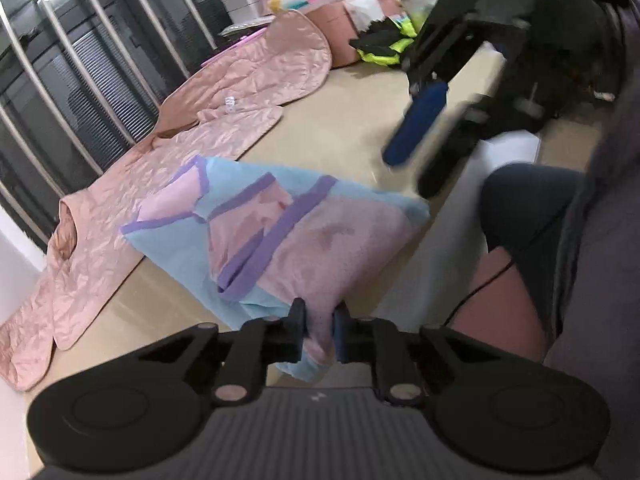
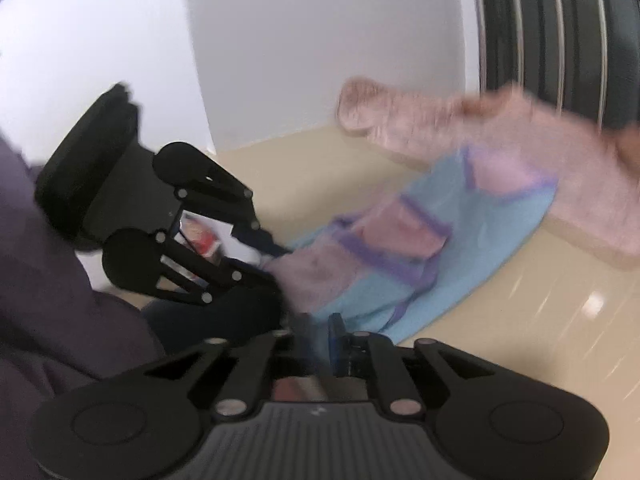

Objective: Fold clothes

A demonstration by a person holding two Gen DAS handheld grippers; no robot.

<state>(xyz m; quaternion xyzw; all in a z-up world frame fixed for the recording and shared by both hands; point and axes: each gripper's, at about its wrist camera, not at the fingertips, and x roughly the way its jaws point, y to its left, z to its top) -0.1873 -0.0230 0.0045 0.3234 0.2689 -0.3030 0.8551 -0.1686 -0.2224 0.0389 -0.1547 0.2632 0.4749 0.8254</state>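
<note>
A small blue and pink garment [image 1: 280,240] with purple trim lies crumpled on the beige floor [image 1: 340,120]. My left gripper [image 1: 320,332] is shut on its near pink edge, with cloth pinched between the two pads. The right wrist view shows that same left gripper [image 2: 276,256] gripping the garment [image 2: 460,248] at its left side. My right gripper [image 1: 424,148] hovers blurred above the floor to the right of the garment, its jaws apart and empty. In its own view the right gripper [image 2: 320,336] stands open just short of the cloth.
A large pink quilted garment [image 1: 200,128] is spread on the floor beside a barred window [image 1: 80,60]. Boxes, a soft toy and other clothes [image 1: 360,20] are heaped at the back. A person's knee [image 1: 520,240] is at the right. A white wall [image 2: 280,60] stands behind.
</note>
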